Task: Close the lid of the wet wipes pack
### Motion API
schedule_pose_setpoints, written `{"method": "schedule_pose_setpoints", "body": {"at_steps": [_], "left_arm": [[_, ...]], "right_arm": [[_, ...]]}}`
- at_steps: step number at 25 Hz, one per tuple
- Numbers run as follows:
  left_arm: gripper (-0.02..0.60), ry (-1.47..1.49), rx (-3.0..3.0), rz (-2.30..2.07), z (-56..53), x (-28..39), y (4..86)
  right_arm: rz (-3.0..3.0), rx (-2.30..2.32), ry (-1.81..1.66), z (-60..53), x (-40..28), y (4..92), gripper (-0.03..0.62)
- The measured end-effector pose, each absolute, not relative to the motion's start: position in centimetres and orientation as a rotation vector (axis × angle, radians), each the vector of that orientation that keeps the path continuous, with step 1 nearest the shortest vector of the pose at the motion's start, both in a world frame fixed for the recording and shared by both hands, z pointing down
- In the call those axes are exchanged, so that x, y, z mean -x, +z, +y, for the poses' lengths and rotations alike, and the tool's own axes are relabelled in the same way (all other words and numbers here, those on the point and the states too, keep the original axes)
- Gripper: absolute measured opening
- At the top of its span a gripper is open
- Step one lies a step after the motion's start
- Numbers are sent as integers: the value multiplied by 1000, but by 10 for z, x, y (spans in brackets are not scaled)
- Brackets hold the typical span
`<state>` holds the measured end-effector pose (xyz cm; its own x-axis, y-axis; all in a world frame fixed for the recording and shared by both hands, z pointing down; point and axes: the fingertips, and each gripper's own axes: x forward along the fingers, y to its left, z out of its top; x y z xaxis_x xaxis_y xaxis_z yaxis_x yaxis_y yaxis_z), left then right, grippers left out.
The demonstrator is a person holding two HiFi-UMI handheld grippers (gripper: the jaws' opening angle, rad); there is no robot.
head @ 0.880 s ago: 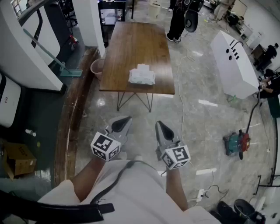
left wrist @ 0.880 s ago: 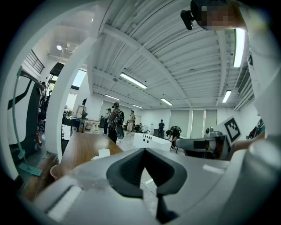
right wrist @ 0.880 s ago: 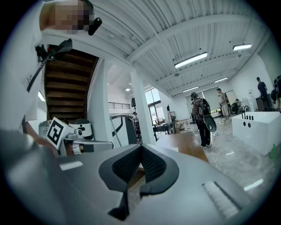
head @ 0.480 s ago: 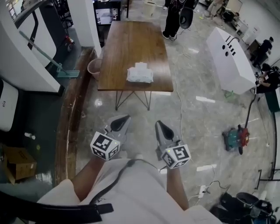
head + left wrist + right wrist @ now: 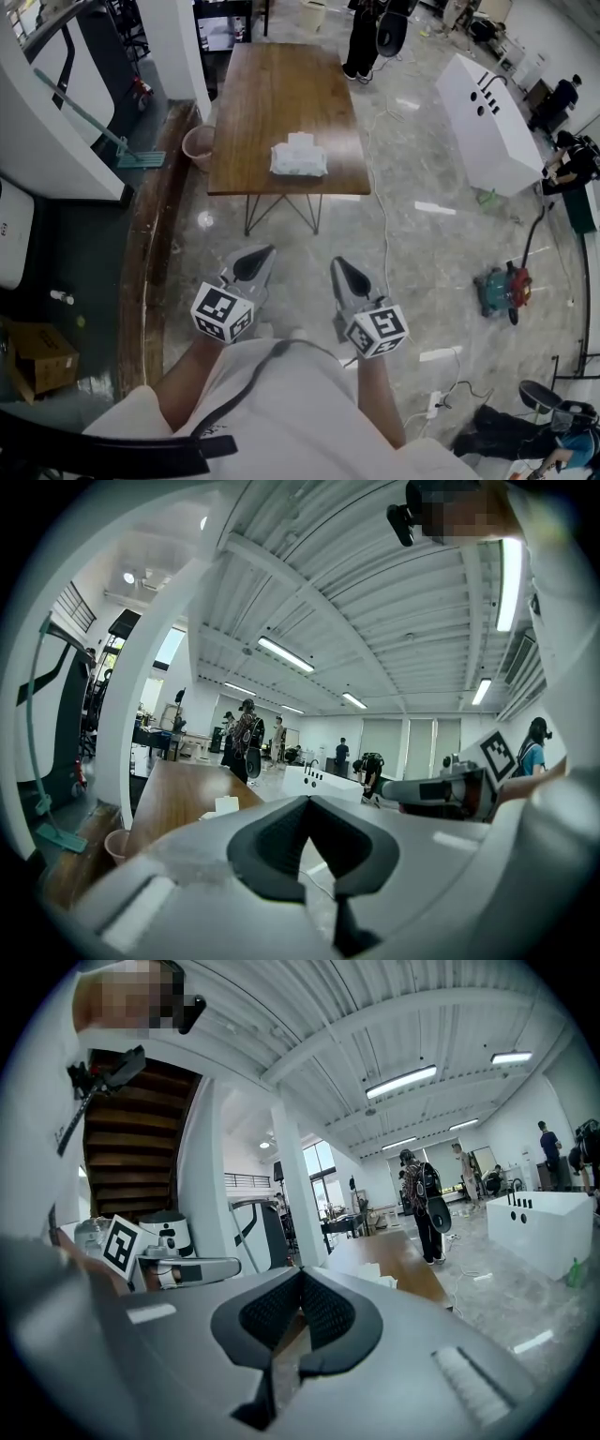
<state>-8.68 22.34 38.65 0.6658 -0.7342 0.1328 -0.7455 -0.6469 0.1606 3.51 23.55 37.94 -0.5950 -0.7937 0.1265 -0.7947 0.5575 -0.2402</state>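
Wet wipes pack: white, flat on the wooden bench, near the bench's near edge and about midway across its width. A pale raised lump on the pack's far side. Lid too small to tell whether up or down. Nothing touching the pack.

Bench: long brown top on thin dark metal legs, bare apart from the pack.

Left tool: jaws brought together at the tips, nothing between them; held low in front of the person's body, roughly level, aimed toward the bench and well apart from it. Marker cube at its rear.

Right tool: jaws likewise closed at the tips, empty; beside the left tool, well short of the bench. Marker cube at its rear.

Pink bucket: on the floor just beside the bench's left near corner.

Mop: green handle, leaning at the left by the white wall.

White cabinet: on the polished floor right of the bench, well apart from it.

Green and red machine: on the floor at the right.

Cardboard box: on the dark floor at lower left.

Standing person: in dark clothes, at the bench's far right corner.
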Motion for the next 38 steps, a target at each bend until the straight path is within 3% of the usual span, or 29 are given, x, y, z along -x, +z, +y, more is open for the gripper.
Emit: {"method": "schedule_pose_setpoints", "body": {"at_steps": [38], "left_arm": [[3, 135, -2608, -1274, 181, 162, 420]], "right_arm": [[-2770, -1352, 474, 181, 21, 405, 8]]}}
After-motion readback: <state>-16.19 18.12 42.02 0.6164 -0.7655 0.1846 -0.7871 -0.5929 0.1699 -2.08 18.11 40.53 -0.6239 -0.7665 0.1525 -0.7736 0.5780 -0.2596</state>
